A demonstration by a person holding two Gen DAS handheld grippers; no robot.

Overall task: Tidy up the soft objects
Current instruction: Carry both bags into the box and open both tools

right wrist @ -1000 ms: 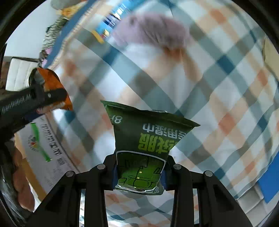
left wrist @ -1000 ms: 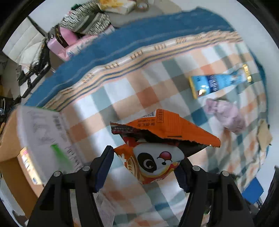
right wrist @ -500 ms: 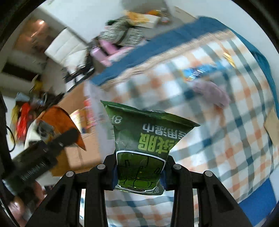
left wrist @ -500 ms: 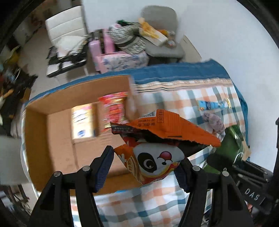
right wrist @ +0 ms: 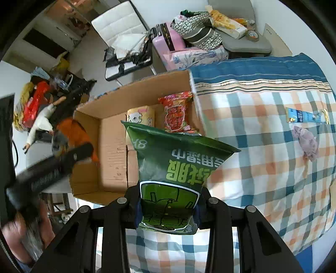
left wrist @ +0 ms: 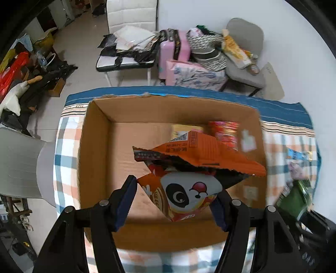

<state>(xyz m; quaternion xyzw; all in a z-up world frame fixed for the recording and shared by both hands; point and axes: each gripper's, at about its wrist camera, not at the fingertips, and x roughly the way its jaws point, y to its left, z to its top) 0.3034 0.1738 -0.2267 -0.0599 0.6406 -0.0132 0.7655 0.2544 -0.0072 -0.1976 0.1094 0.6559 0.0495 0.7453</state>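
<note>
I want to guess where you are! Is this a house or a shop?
Probably a lived-in room at home: a checked bedcover under the cardboard box, a pink suitcase, and chairs heaped with bags.

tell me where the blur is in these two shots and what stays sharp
Left wrist view: the orange snack bag in the left gripper is crisp, while the cardboard box rim at right and the green bag smear. Right wrist view: the green bag in the right gripper is sharp; the left gripper streaks. Both views bow at the edges.
</note>
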